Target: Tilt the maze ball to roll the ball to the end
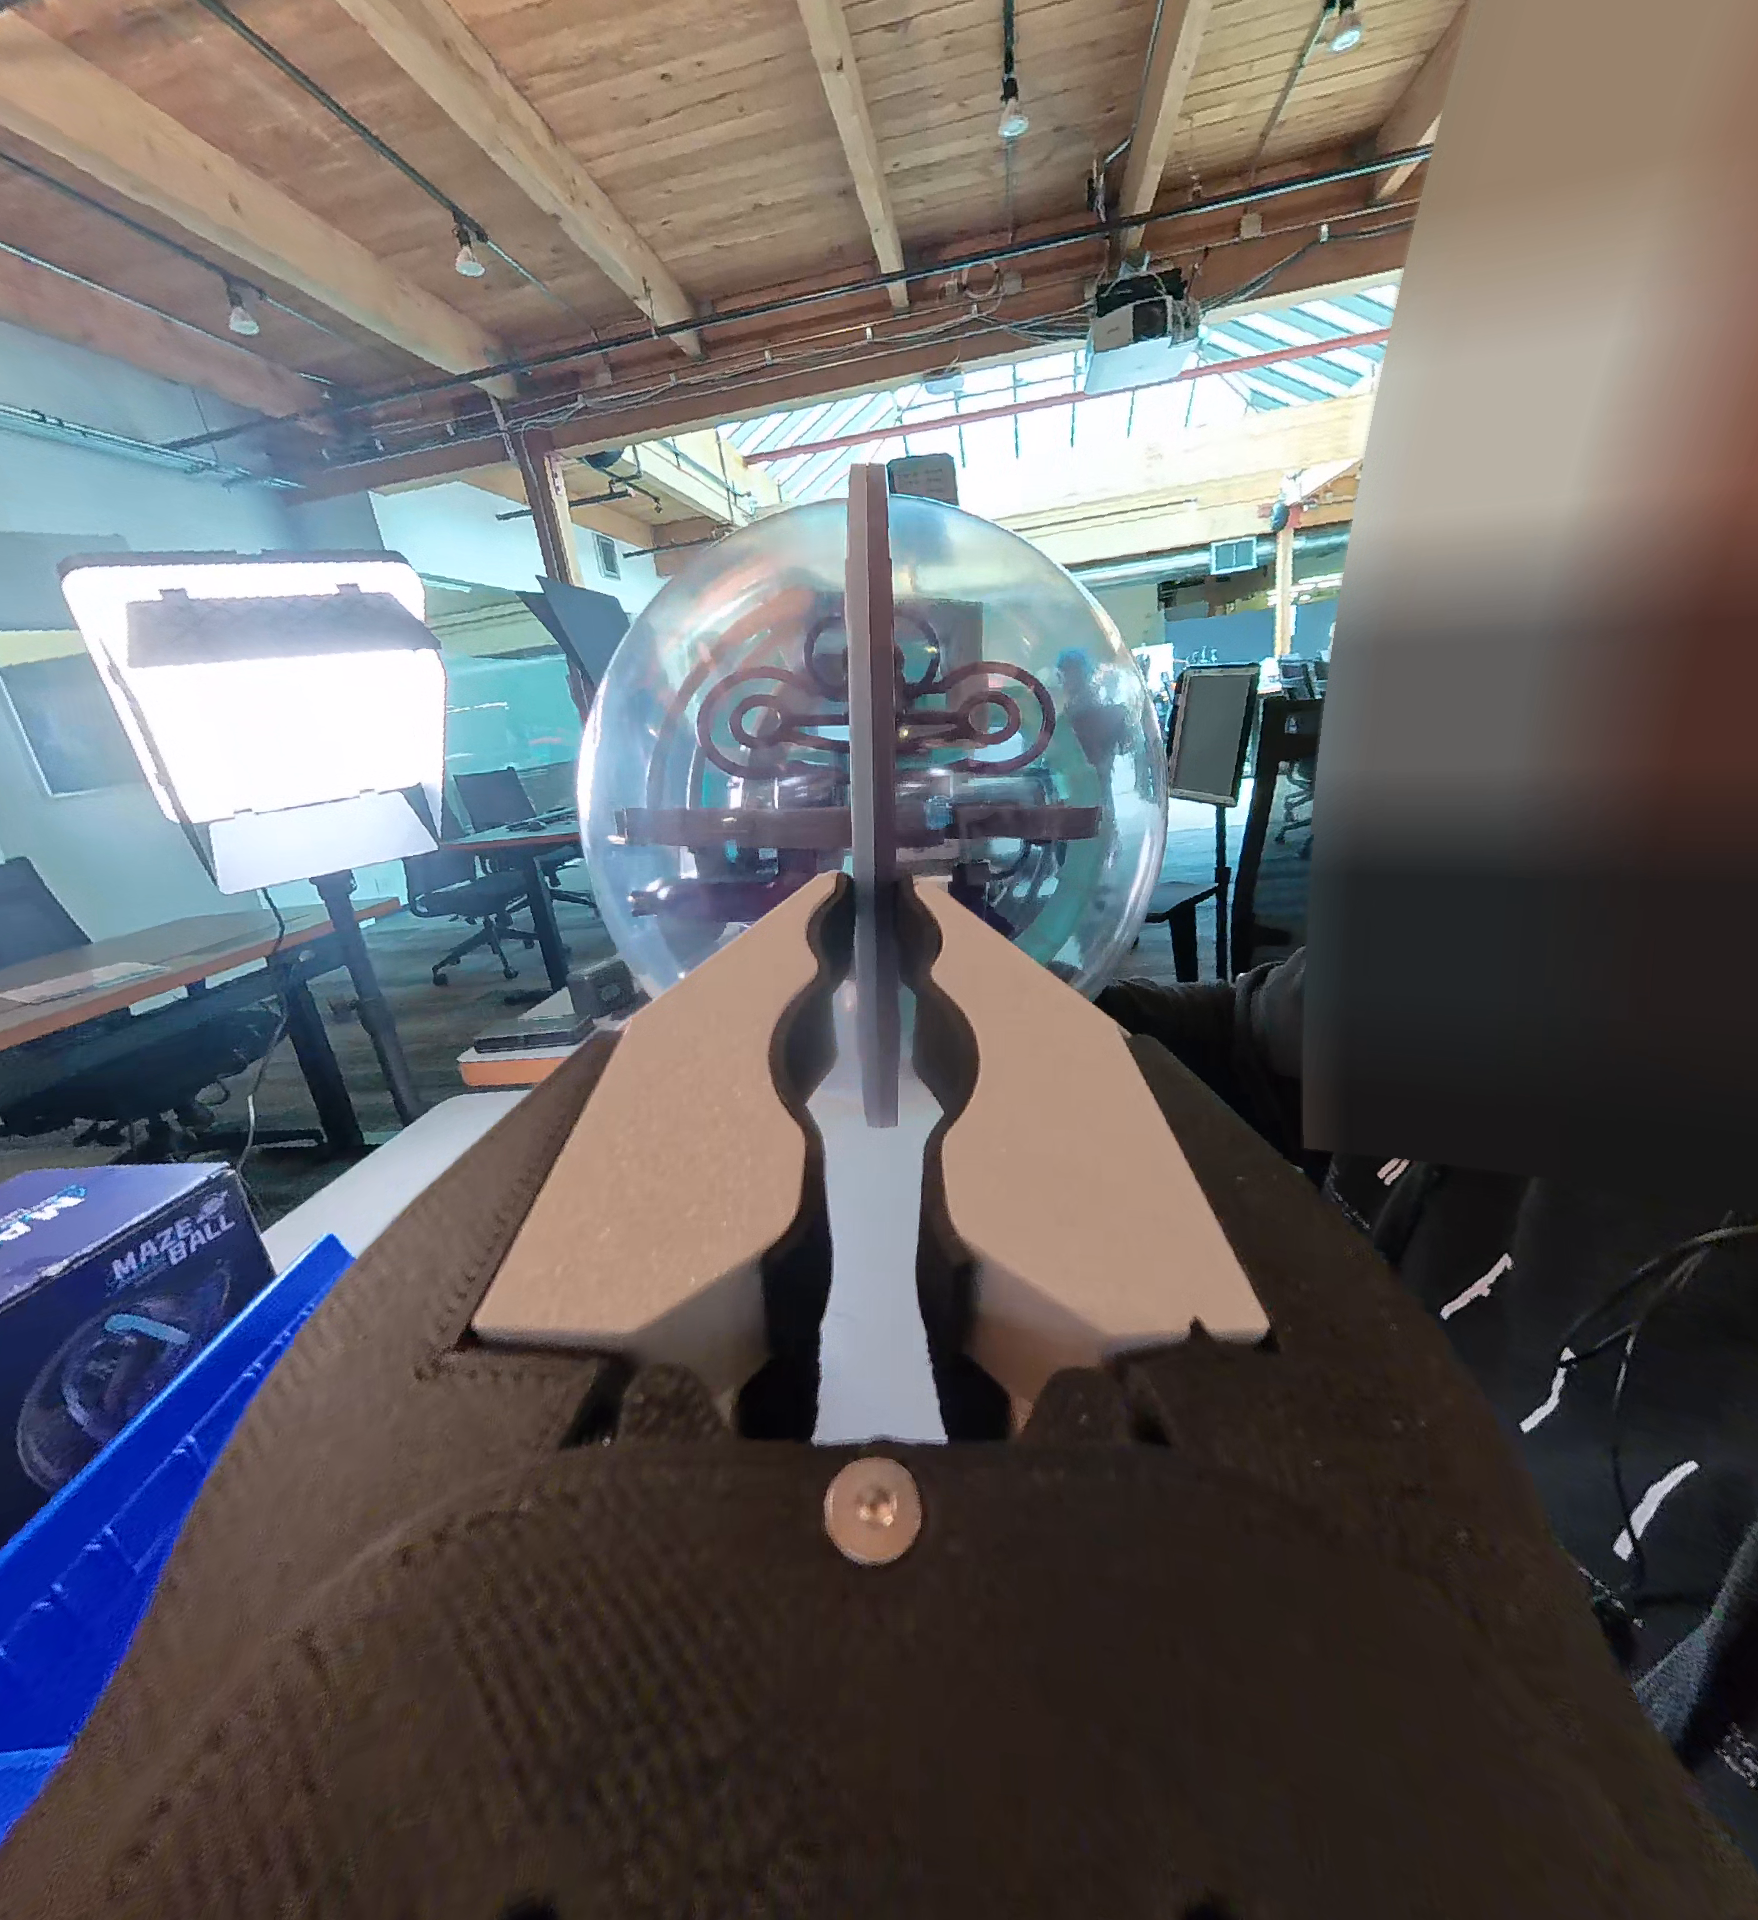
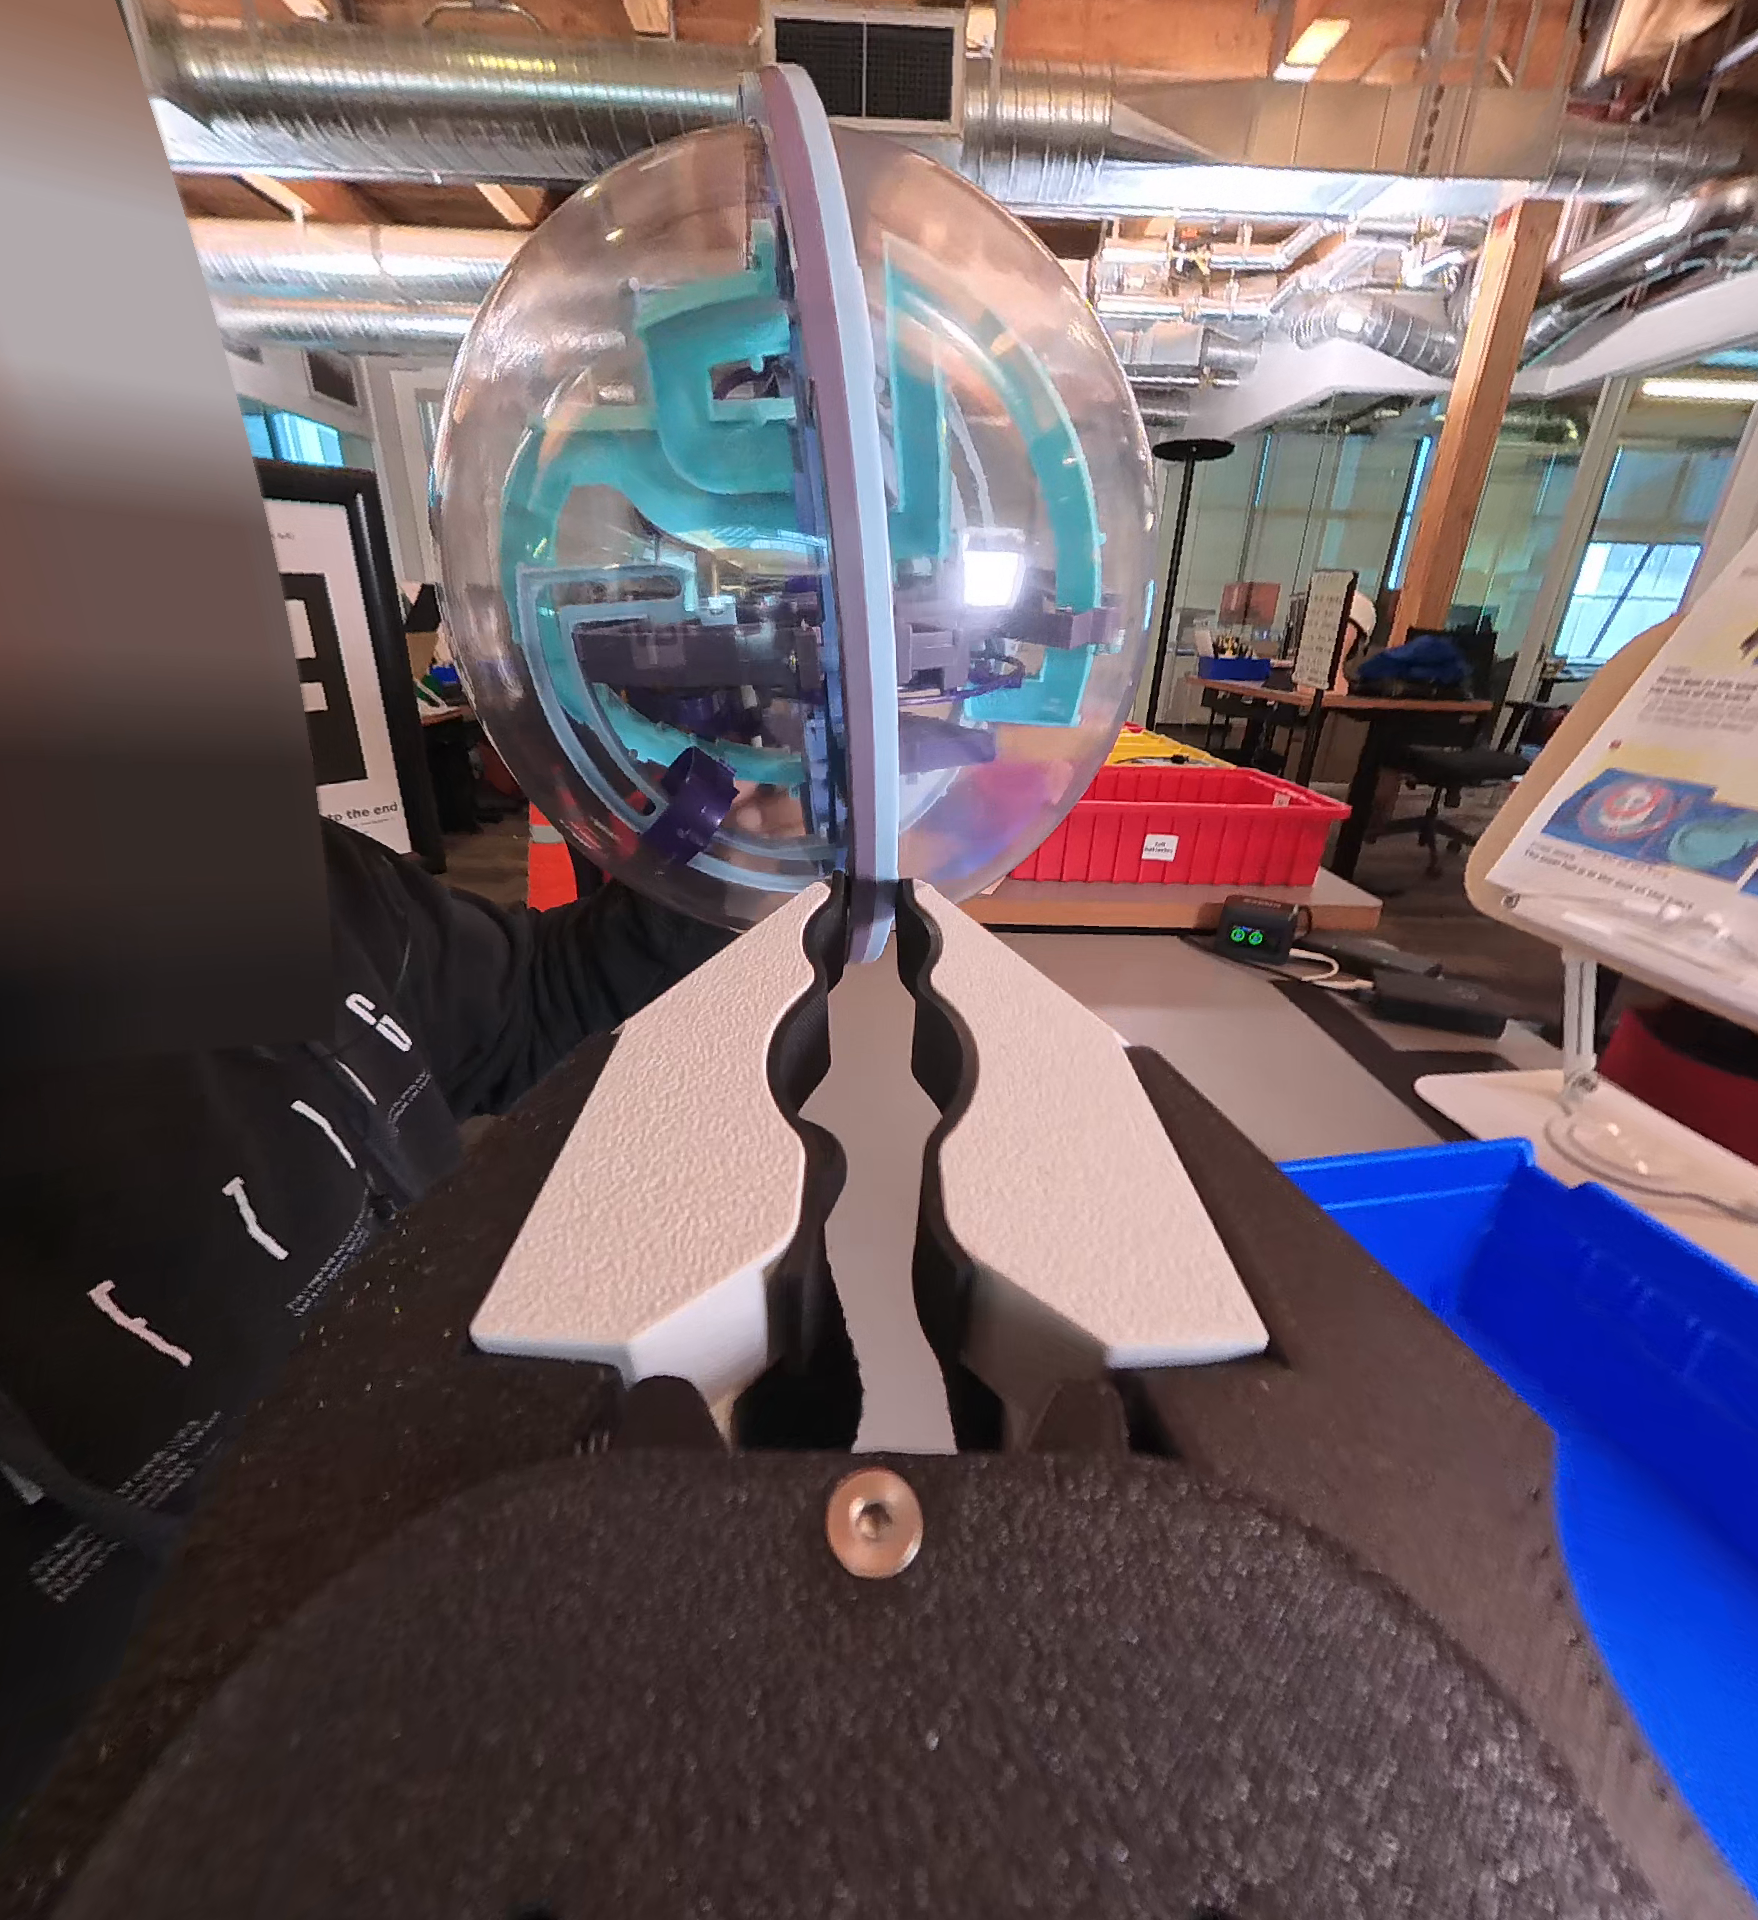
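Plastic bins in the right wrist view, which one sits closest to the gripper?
The blue bin, right beside the right gripper. The red bin sits farther back, behind the maze ball.

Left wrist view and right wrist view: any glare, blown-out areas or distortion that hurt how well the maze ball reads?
Left wrist view: the studio light and skylight are blown out, so the maze ball is backlit and its tracks read dark; wide-angle bending at the edges. Right wrist view: even light, teal tracks clear in the maze ball, one small bright reflection on the shell; ducts curve from distortion.
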